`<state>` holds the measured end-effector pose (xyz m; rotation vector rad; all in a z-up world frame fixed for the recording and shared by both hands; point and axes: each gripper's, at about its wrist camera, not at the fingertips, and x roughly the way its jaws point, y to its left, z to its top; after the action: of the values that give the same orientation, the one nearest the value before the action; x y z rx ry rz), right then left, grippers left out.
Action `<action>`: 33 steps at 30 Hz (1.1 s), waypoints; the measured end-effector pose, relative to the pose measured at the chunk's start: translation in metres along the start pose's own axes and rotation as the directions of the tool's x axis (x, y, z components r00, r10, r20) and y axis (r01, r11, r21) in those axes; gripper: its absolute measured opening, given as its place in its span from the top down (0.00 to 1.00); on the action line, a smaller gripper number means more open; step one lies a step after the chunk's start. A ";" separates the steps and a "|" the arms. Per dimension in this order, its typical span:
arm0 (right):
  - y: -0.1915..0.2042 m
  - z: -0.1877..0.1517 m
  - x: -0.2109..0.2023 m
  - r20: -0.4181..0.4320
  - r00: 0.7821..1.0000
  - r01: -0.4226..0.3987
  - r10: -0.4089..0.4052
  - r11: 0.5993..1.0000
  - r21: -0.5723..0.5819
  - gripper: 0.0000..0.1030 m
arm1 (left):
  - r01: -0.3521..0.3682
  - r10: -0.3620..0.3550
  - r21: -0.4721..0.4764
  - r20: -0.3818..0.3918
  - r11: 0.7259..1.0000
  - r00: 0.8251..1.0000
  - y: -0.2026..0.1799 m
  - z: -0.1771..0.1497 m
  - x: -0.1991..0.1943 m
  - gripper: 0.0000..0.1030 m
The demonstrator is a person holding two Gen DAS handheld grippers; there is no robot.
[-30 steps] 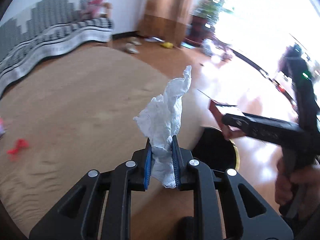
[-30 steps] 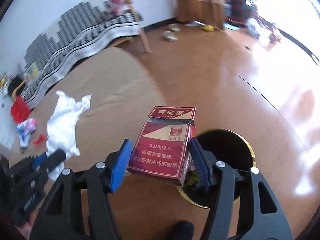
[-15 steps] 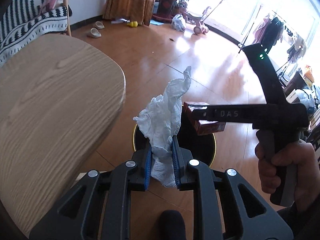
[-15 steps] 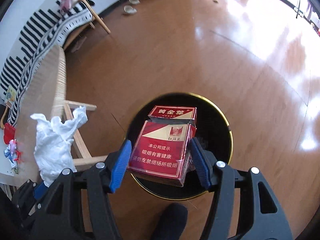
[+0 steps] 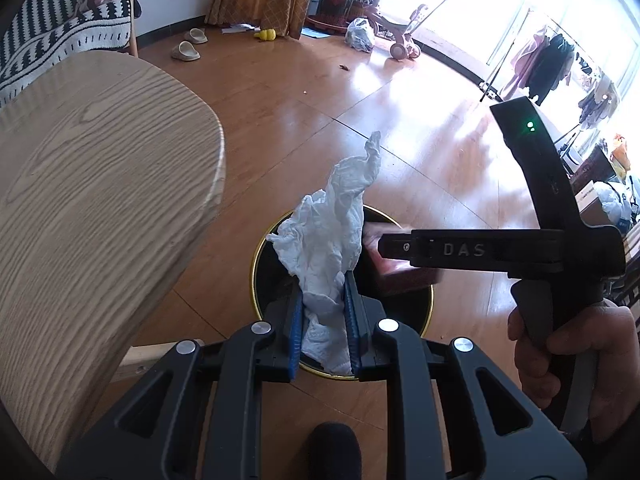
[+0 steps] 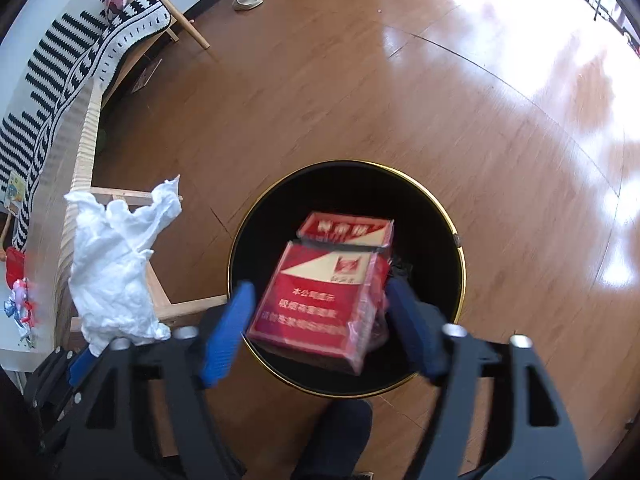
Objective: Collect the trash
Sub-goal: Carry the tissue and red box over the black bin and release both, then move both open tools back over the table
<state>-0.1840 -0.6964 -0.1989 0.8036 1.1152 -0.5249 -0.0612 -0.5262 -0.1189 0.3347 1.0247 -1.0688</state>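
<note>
A black bin with a gold rim [image 6: 462,264] stands on the wooden floor below both grippers. My right gripper [image 6: 319,290] hangs over its mouth and its jaws are opening. A red cigarette pack [image 6: 328,288] is blurred between the spread blue pads, with a gap on the left side. My left gripper [image 5: 323,320] is shut on a crumpled white tissue [image 5: 328,236] above the near edge of the bin [image 5: 253,276]. In the left wrist view the right gripper [image 5: 384,246] reaches in from the right with the pack [image 5: 400,276] under it. The tissue [image 6: 116,260] also shows at the left of the right wrist view.
A light wooden table [image 5: 100,180] overhangs to the left of the bin. A bench with a black-and-white blanket [image 6: 60,80] runs along the wall. Slippers [image 5: 186,50] lie on the floor far back. A person's hand [image 5: 560,360] holds the right gripper's handle.
Both grippers have come off the table and down over the bin. The right jaws have spread and the cigarette pack has come loose between them. The tissue stays clamped.
</note>
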 end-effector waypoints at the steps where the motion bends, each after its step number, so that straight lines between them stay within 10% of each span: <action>1: -0.002 0.001 -0.001 0.004 1.000 0.001 -0.001 1.000 0.003 0.22 | 0.002 -0.002 -0.001 -0.004 1.000 1.000 0.000 0.001 0.003 0.83; 13: -0.027 0.003 -0.052 0.143 0.990 -0.008 -0.010 0.992 0.122 0.15 | 0.040 -0.039 0.024 -0.055 0.999 0.998 -0.005 0.002 0.035 0.81; 18: -0.015 0.002 -0.078 0.217 0.976 -0.046 0.020 0.992 0.114 0.13 | 0.059 -0.057 0.032 -0.045 0.998 0.997 -0.008 0.006 0.034 0.36; 33: 0.128 -0.005 -0.102 0.255 0.960 -0.089 0.117 0.989 -0.120 0.11 | -0.048 0.056 -0.068 0.125 0.997 0.991 0.075 -0.009 -0.105 0.12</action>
<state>-0.1310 -0.6154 -0.0666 0.6725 0.8452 -0.4641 -0.0129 -0.4242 -0.0549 0.2361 0.9299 -0.9947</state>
